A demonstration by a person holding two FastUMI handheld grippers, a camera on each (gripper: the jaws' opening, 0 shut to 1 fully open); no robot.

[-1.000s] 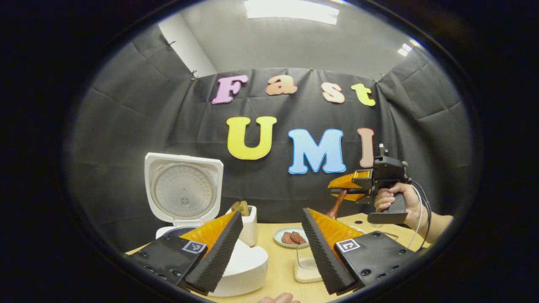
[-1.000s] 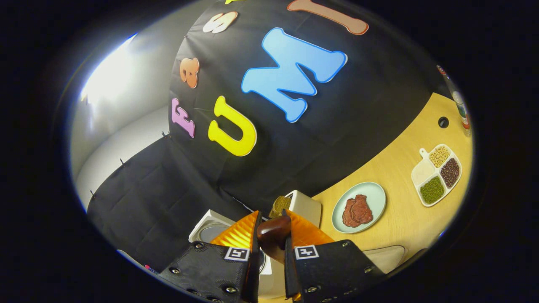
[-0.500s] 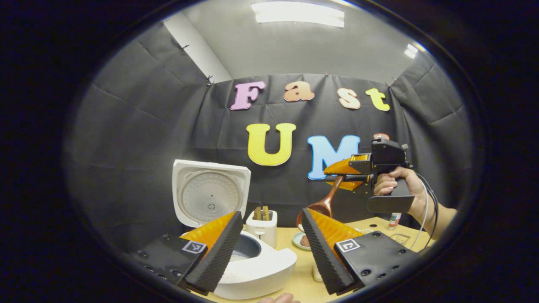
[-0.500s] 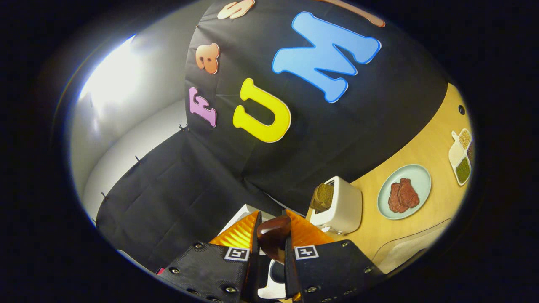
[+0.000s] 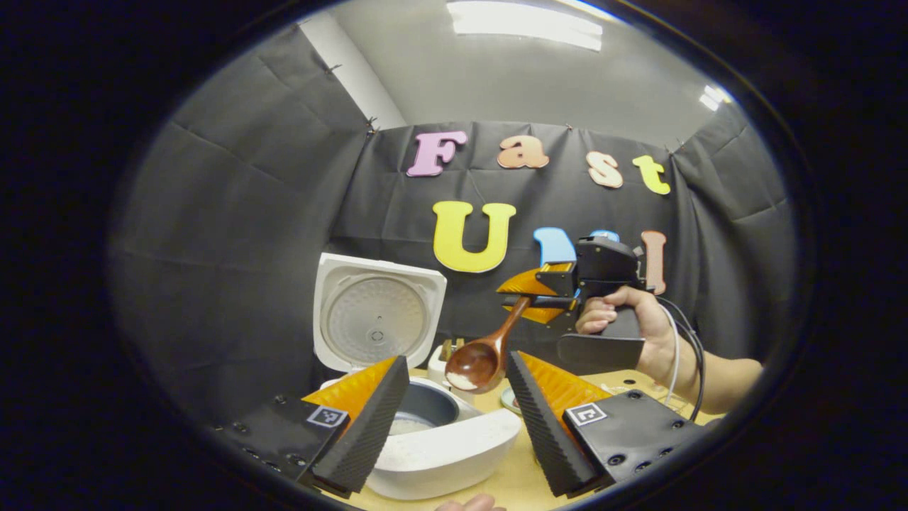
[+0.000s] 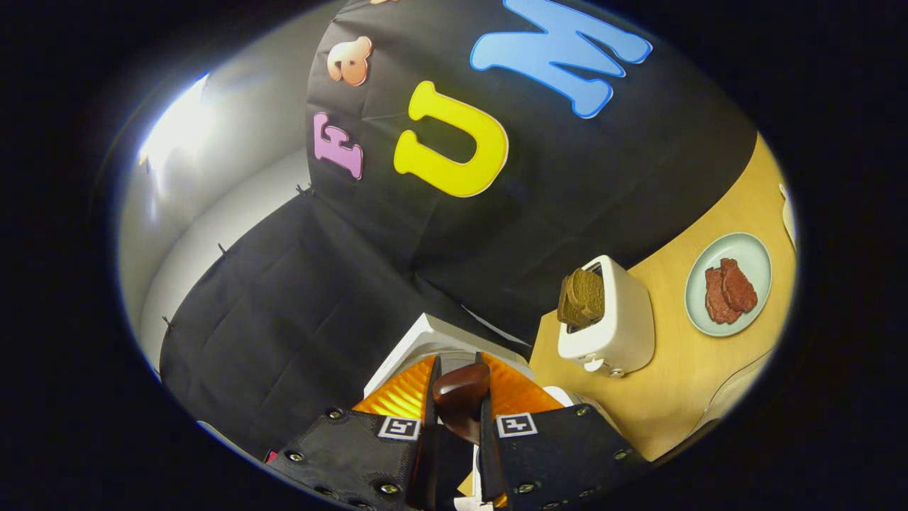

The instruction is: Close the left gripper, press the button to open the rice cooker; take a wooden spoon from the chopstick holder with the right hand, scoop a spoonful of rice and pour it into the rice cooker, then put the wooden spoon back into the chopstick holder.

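Since 0.5 s ago, right tool (image 5: 528, 301) w/ wooden spoon (image 5: 482, 358) has come leftward in left gripper view; spoon bowl now sits above the rim of the open rice cooker (image 5: 440, 443), handle slanting up to the tool. Some white rice visible at the bowl's lower edge. Right tool (image 6: 457, 397) is pinching the spoon handle (image 6: 460, 390) btwn both fingers; a hand (image 5: 624, 323) grips its body. Left tool (image 5: 454, 419) spread wide, nothing btwn fingers, hanging over the cooker's front. Cooker lid (image 5: 376, 323) stands upright at the back, inner pot (image 5: 418, 415) w/ a bit of white at the bottom. In right gripper view: white toaster (image 6: 610, 323) w/ bread slices, plate (image 6: 731, 284) of meat beyond it on the bench (image 6: 681, 383).
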